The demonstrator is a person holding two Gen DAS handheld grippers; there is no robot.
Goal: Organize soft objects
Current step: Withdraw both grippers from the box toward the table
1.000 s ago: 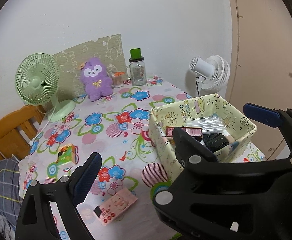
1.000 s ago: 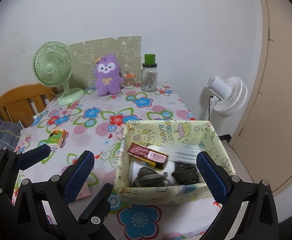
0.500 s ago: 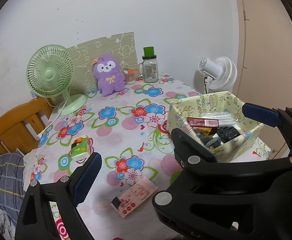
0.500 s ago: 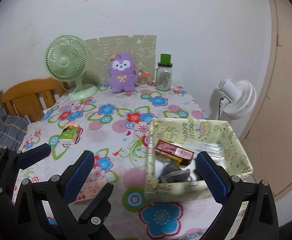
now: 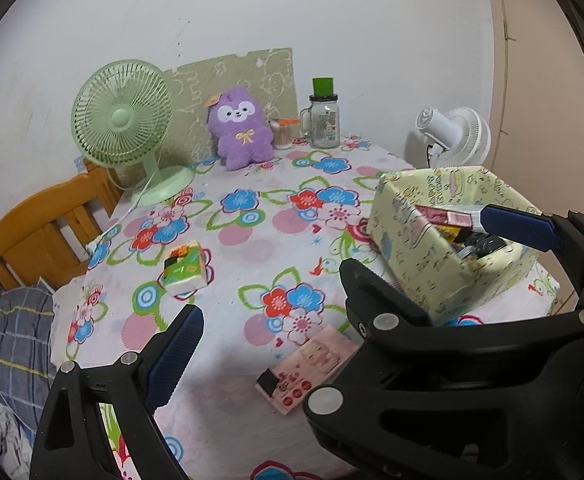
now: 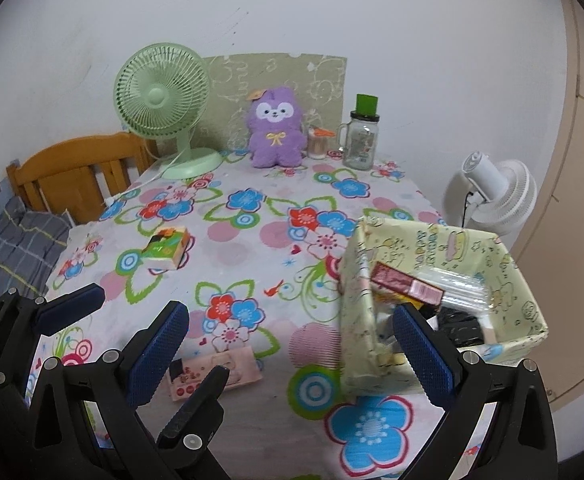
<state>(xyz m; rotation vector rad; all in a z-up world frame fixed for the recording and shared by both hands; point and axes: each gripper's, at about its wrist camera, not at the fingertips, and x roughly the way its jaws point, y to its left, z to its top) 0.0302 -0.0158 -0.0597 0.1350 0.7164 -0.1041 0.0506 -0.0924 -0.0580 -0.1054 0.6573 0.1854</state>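
Purple plush toy (image 6: pixel 277 128) propped upright at the table's far edge against a green patterned board (image 6: pixel 276 80), between green fan (image 6: pixel 162 88) and glass jar (image 6: pixel 361 142); probably display spot, well apart from yellow storage box (image 6: pixel 452 240) at near right. Tissue packs (image 6: pixel 166 248) lying loose mid-cloth. Left gripper (image 5: pixel 332 264) and right gripper (image 6: pixel 288 336) both hovering low at near edge, fingers spread wide, holding nothing.
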